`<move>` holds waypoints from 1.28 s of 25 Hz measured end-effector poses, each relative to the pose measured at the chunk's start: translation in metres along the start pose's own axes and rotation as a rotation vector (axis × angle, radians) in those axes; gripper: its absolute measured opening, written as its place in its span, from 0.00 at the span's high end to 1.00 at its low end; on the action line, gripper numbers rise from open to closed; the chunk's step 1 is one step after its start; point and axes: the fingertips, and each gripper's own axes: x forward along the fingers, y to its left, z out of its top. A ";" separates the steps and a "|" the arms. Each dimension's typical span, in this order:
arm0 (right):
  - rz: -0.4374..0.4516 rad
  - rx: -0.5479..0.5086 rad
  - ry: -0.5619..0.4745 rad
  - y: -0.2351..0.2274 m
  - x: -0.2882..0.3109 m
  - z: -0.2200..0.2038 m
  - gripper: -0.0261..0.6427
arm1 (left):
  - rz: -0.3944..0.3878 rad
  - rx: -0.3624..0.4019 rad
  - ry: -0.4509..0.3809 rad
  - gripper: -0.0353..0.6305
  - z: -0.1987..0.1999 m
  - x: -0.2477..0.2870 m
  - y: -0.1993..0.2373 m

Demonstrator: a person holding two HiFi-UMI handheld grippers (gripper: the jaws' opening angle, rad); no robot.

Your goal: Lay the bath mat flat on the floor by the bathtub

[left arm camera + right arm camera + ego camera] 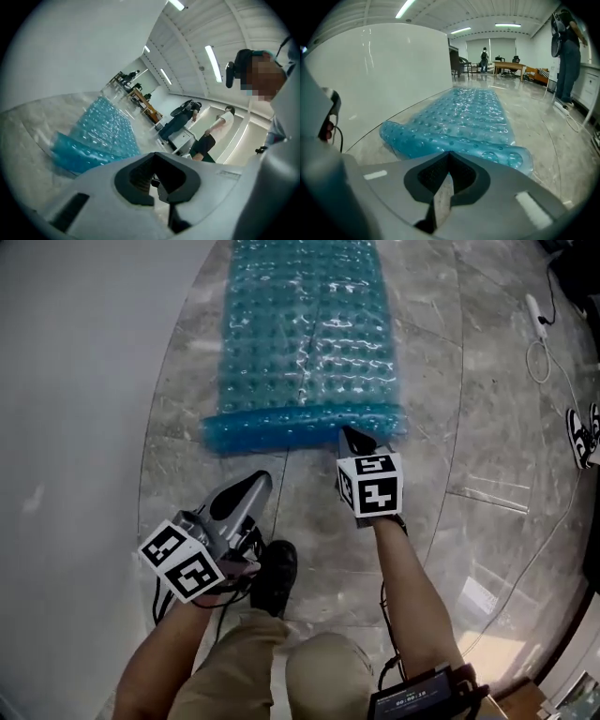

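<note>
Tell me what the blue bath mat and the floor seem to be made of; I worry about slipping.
Bath mat: looks like soft, translucent blue plastic or rubber with a glossy finish. Its rows of bumps glint, and its near edge curls up in a roll.
Floor: polished, stone-like tile, grey and veined, with thin joints and mirror-like reflections. Whether it is real marble or an imitation cannot be told.

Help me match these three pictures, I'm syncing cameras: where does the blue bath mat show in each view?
Head view: bath mat top centre, near edge curled.
Left gripper view: lower left, above the jaws.
Right gripper view: centre, stretching away beyond the jaws.
Shared landmark: white bathtub wall beside the mat, on the left of all three.
</note>
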 end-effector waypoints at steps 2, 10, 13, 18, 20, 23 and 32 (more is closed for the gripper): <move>-0.014 -0.001 -0.002 0.005 -0.004 -0.015 0.95 | 0.098 0.114 -0.044 0.94 0.003 -0.029 0.000; -0.001 -0.084 0.000 0.022 -0.014 -0.060 0.95 | 0.422 0.346 -0.015 0.94 -0.005 0.013 0.060; 0.063 -0.115 0.066 0.034 -0.024 -0.080 0.95 | 0.464 0.344 0.067 0.94 -0.020 0.023 0.085; 0.081 -0.091 -0.064 0.032 -0.050 -0.036 0.95 | 0.526 0.223 0.171 0.93 -0.051 0.018 0.135; 0.047 -0.077 -0.126 0.023 -0.046 -0.007 0.95 | 0.517 0.212 0.182 0.93 -0.058 0.013 0.136; 0.002 -0.073 -0.158 0.014 -0.023 0.027 0.95 | 0.459 0.276 0.189 0.94 -0.060 0.016 0.120; -0.052 -0.137 -0.033 0.015 0.014 0.018 0.95 | 0.433 0.389 0.135 0.93 -0.039 0.042 0.091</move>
